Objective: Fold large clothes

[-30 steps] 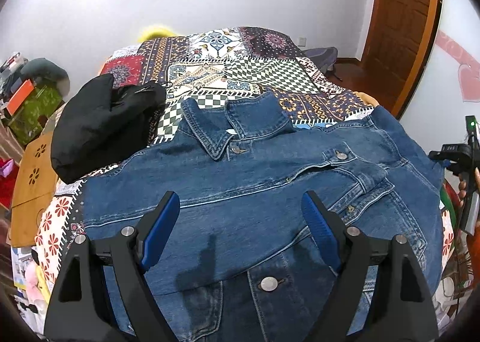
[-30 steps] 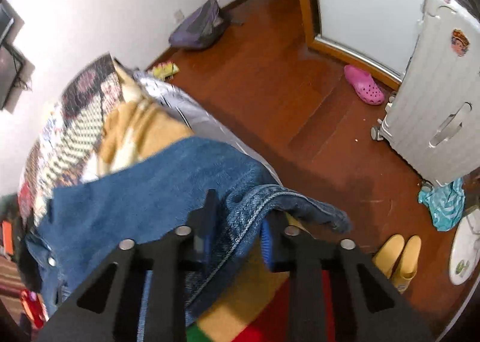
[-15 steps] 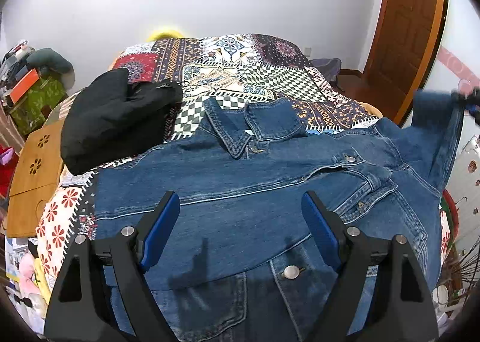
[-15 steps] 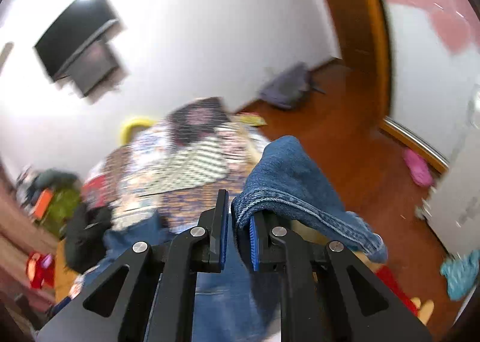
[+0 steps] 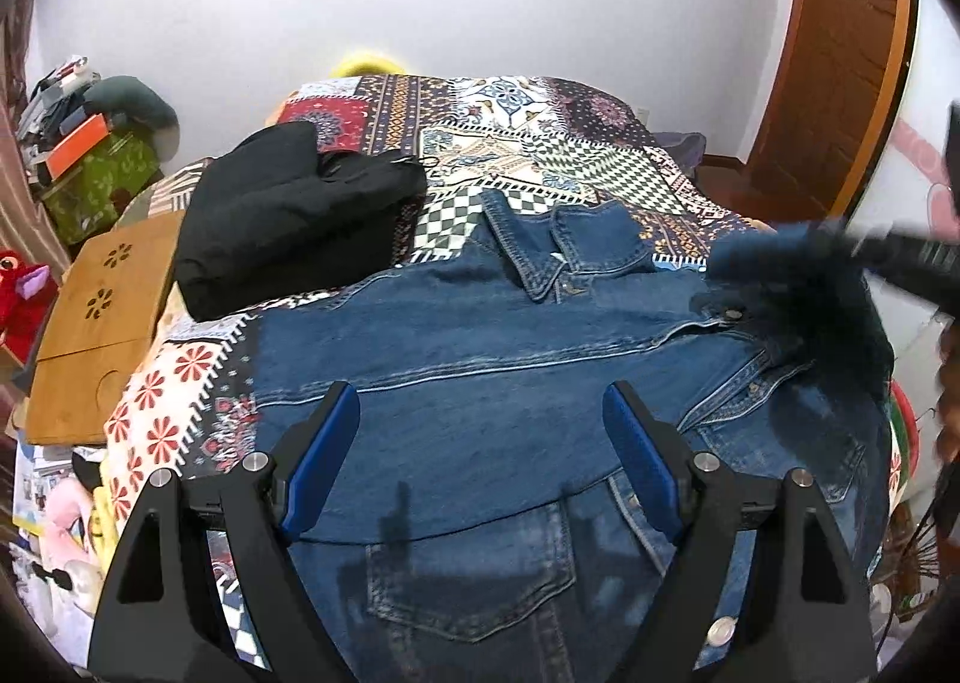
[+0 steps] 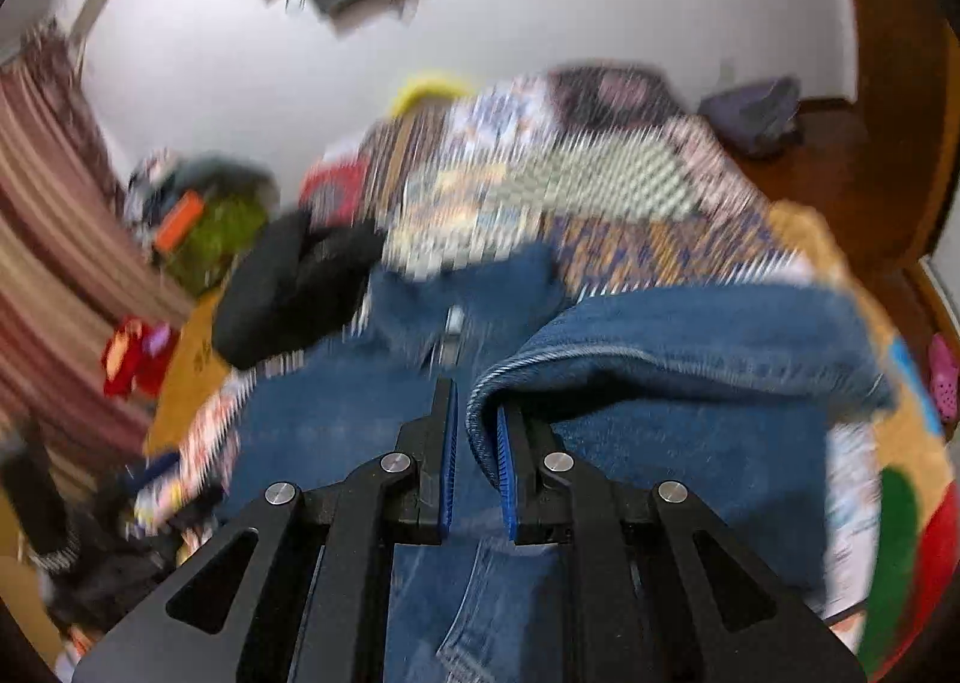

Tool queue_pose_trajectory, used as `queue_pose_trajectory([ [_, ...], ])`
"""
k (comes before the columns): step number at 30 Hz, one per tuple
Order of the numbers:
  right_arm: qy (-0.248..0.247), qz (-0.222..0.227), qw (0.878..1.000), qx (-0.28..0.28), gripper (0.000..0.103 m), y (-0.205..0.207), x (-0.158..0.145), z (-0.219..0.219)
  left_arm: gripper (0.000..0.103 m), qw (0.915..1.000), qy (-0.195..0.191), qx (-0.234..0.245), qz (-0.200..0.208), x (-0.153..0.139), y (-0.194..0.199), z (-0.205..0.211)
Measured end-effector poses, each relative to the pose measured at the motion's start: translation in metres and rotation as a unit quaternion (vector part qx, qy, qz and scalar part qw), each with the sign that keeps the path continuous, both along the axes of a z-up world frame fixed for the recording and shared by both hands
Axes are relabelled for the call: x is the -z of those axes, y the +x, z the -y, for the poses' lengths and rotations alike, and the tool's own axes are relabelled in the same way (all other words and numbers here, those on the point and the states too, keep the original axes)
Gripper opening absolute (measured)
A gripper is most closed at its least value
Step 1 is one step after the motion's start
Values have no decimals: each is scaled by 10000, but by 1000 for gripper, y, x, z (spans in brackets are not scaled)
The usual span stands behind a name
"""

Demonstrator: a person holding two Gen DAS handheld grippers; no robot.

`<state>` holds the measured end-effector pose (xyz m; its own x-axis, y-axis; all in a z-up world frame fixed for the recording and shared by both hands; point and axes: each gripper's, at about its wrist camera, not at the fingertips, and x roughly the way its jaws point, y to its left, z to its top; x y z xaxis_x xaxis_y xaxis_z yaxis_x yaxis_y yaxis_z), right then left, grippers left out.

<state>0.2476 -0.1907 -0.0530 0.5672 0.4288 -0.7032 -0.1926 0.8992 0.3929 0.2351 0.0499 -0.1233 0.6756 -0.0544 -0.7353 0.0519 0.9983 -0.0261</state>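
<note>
Right view was motion-blurred | right gripper (image 6: 477, 443) clenched a blue denim jacket (image 5: 480, 359) sleeve (image 6: 678, 335), blurred at frame right in the left view | left gripper (image 5: 480, 443) gaped above jacket, grasping nothing.

Jacket (image 5: 480, 359) on bed (image 5: 540, 143), folded garment (image 5: 288, 215) left.
</note>
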Motion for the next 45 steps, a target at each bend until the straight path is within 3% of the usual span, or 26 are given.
queue_pose_trajectory([
  [5, -323, -539, 9969, -466, 11, -6, 37, -18, 83, 10000, 28, -25, -86, 4, -3, 1],
  [8, -581, -610, 9947, -597, 12, -11, 37, -23, 83, 9999, 66, 40, -149, 7, -1, 9],
  [11, -595, -677, 9933, -727, 19, -16, 31, -15, 83, 9996, 130, 198, -155, 5, 2, 23],
  [19, -799, 172, 9965, -181, 37, -42, -6, 35, 83, 9970, 251, 738, -9, -12, 18, 78],
  [26, -1248, 620, 9874, 754, 54, -49, -22, 94, 83, 9886, 520, 1406, 150, -23, 40, 147],
  [34, -911, 100, 9896, 1112, 54, -43, 12, 132, 83, 9743, 669, 2142, -181, -4, 74, 229],
  [39, -634, -270, 9913, 1120, 54, -38, 36, 142, 83, 9659, 857, 2409, -406, 15, 84, 256],
  [43, -613, -470, 9915, 1048, 54, -38, 53, 142, 83, 9622, 1367, 2318, -428, 39, 93, 269],
  [45, -547, -525, 9916, 1049, 55, -40, 59, 142, 77, 9599, 1580, 2289, -342, 50, 97, 270],
])
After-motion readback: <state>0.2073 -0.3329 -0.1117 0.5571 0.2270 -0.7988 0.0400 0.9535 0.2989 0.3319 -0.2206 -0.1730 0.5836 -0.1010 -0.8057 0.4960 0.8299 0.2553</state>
